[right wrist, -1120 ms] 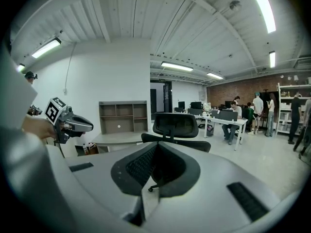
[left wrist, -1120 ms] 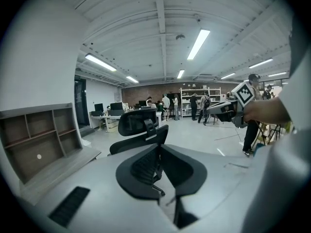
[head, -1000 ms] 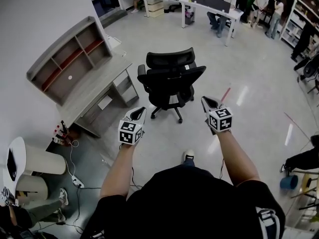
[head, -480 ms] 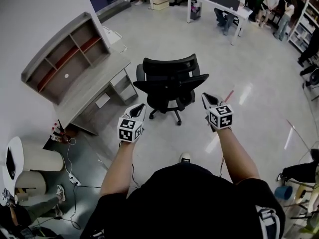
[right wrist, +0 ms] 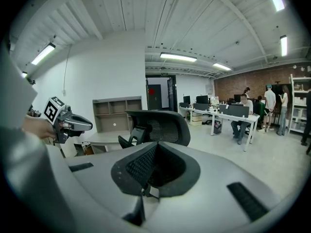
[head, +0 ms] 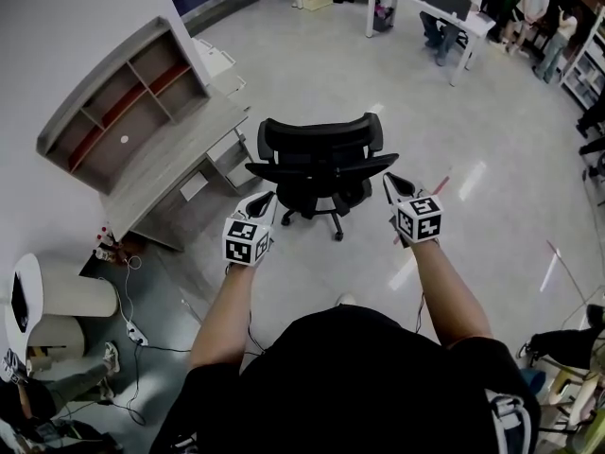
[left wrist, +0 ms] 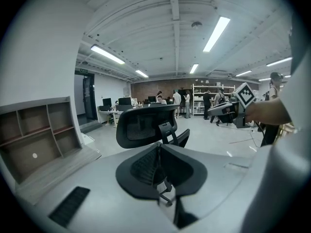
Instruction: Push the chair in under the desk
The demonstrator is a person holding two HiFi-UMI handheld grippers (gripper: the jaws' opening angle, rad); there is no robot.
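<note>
The glossy grey floor (head: 312,74) carries the black chair (head: 321,162), near the wooden desk (head: 168,170).

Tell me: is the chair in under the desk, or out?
Out. The chair stands on open floor, apart from the desk.

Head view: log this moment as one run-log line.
stage: pre-push | office chair: beside desk, not under it | left gripper: shut, empty | right gripper: shut, empty | chair contact: none
</note>
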